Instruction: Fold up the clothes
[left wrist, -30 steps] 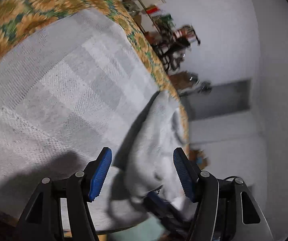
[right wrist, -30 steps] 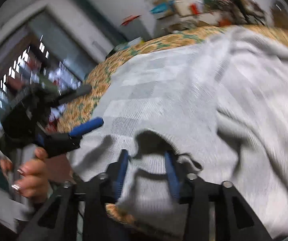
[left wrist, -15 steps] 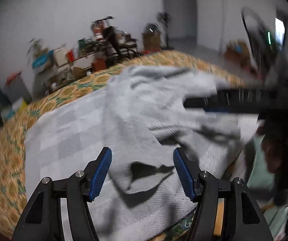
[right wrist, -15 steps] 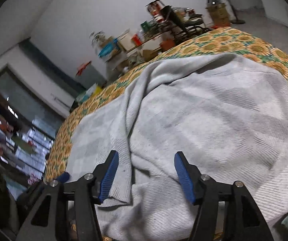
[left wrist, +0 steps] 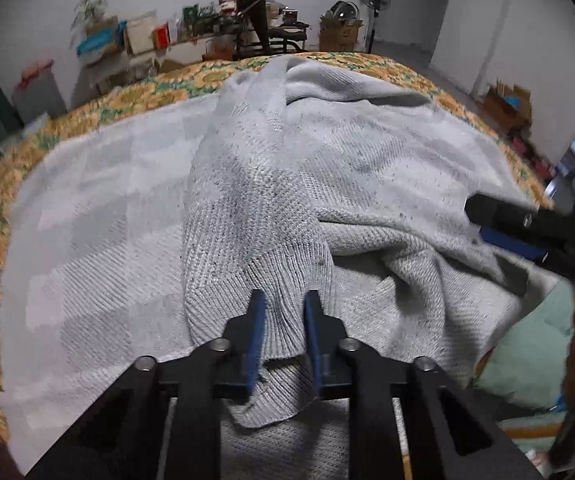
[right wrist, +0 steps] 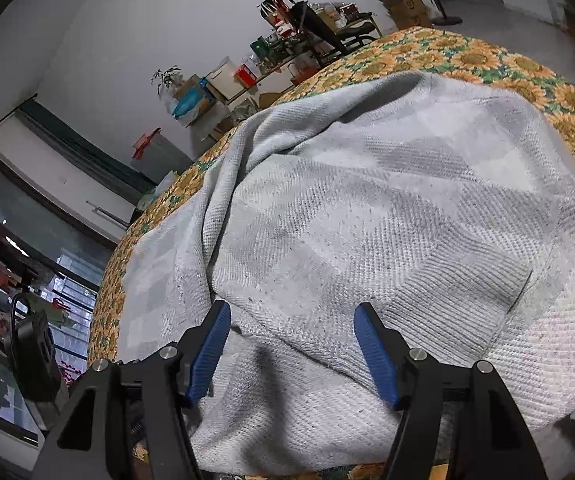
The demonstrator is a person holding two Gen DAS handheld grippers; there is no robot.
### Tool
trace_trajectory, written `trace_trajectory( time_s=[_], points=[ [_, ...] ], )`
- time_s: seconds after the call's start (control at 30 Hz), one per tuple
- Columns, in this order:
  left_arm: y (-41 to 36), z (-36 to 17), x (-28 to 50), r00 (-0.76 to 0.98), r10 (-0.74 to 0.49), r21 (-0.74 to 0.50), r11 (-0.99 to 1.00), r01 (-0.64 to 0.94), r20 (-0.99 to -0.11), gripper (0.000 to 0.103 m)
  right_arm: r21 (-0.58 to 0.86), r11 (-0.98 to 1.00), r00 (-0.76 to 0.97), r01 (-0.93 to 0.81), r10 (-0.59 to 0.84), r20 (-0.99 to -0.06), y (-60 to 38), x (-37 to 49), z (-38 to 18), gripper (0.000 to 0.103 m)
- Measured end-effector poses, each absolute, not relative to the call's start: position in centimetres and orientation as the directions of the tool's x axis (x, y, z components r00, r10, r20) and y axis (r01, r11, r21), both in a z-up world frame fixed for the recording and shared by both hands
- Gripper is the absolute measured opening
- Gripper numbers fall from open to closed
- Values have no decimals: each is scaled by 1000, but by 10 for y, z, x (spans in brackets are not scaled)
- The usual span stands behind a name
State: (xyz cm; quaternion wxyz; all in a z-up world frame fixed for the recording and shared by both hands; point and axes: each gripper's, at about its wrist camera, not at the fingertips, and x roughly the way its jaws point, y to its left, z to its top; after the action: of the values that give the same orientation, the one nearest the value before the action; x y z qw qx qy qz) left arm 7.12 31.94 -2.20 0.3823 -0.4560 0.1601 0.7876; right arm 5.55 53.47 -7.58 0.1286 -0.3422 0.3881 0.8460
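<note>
Since a moment ago both cameras have swung level with the bed, and the left gripper (left wrist: 283, 334), then wide apart, is closing its blue pads onto a ribbed sleeve cuff of the grey sweater (left wrist: 271, 184). Just beside it, the right gripper (right wrist: 293, 350) hovers over the knit hem, jaws opening, fabric between them but not pinched. Beyond, the sweater lies rumpled across the sunflower bedspread (left wrist: 135, 96). This looks like the sleeve-fold step; next, I'd judge, the held sleeve needs carrying across the body and laying flat. Farther off, cluttered shelves (left wrist: 223, 24) line the wall.
</note>
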Motion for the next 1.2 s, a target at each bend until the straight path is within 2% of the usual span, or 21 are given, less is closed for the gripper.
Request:
trace_trajectory(
  time_s=[0.1,0.2,0.27,0.33,0.43,0.47,0.5,0.53,0.6,0.77,0.93,1.0,1.1,1.13,1.17,1.2],
  points=[
    [301,-16,54,-193,571,-302,-655,-693,-798,10,576,-661,-732,-481,-60,-679,533,54,-80,69],
    [263,-8,23,-99,754,-587,-579,-566,-649,9,574,-663,-723,-480,-71,-687,530,51,-84,70],
    [221,-5,-1,-131,850,-746,-514,-423,-510,9,567,-669,-716,-480,-73,-694,527,50,-85,70],
    [178,-7,-22,-250,856,-816,-511,-271,-453,9,566,-671,-715,-478,-77,-694,525,49,-85,71],
    [134,-24,-32,-407,746,-810,-586,-26,-527,9,562,-682,-714,-468,-83,-695,519,43,-84,71],
    [127,-34,-33,-399,732,-806,-591,34,-553,9,560,-688,-712,-462,-88,-696,516,40,-83,71],
    [121,-43,-33,-389,717,-799,-594,94,-578,16,556,-695,-710,-456,-93,-698,512,37,-82,71],
    [115,-52,-34,-378,702,-789,-595,154,-603,34,546,-708,-706,-448,-95,-702,507,32,-81,72],
    [108,-58,-33,-365,698,-783,-591,192,-616,53,527,-732,-700,-432,-97,-708,499,25,-78,72],
    [107,-45,-30,-367,715,-793,-597,122,-595,56,522,-779,-711,-346,-145,-688,478,6,-67,72],
    [123,-37,-36,-355,638,-696,-716,56,-684,56,476,-827,-706,-300,-144,-693,467,-19,-60,72],
    [134,-38,-40,-329,616,-659,-752,24,-715,56,459,-836,-709,-302,-125,-694,472,-26,-58,72],
    [144,-36,-42,-340,592,-627,-779,-7,-731,56,423,-817,-715,-391,-20,-699,506,-34,-52,69],
    [146,-36,-42,-353,588,-624,-781,-13,-728,46,429,-795,-719,-429,13,-695,523,-35,-50,65],
    [148,-37,-40,-357,584,-623,-782,-6,-729,30,435,-771,-722,-466,47,-691,541,-35,-47,64],
    [148,-41,-40,-358,574,-621,-784,20,-736,7,438,-747,-722,-500,81,-687,558,-37,-43,63]
  ],
)
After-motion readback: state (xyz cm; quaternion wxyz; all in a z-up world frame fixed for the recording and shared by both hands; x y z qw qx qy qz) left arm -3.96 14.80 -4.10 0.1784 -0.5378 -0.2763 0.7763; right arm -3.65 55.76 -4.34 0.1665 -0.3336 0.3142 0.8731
